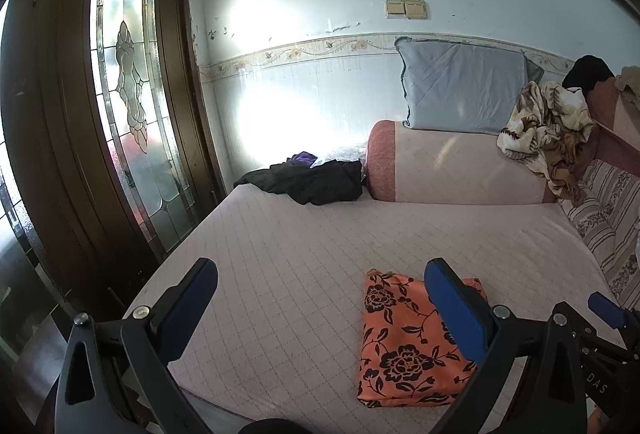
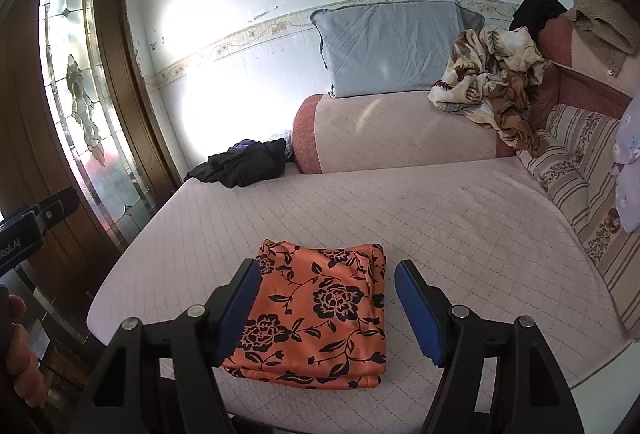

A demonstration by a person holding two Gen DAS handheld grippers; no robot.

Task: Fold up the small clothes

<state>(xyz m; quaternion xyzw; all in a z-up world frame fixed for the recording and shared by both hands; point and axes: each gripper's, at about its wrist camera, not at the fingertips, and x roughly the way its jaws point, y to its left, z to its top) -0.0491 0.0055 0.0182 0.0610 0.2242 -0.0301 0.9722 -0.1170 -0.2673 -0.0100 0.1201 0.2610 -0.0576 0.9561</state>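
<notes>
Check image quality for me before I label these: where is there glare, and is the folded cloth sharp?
Left wrist view: blown-out glare on the wall beside the glass door; fisheye bends its frame. Right wrist view: same glare; the orange floral cloth is sharp and evenly lit.

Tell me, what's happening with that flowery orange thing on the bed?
A person holding a gripper in each hand is folding small clothes. The orange flowered cloth lies folded in a neat rectangle on the pink quilted bed. Both the left gripper and the right gripper are open and hold nothing. A pile of dark clothes sits at the far end of the bed.
</notes>
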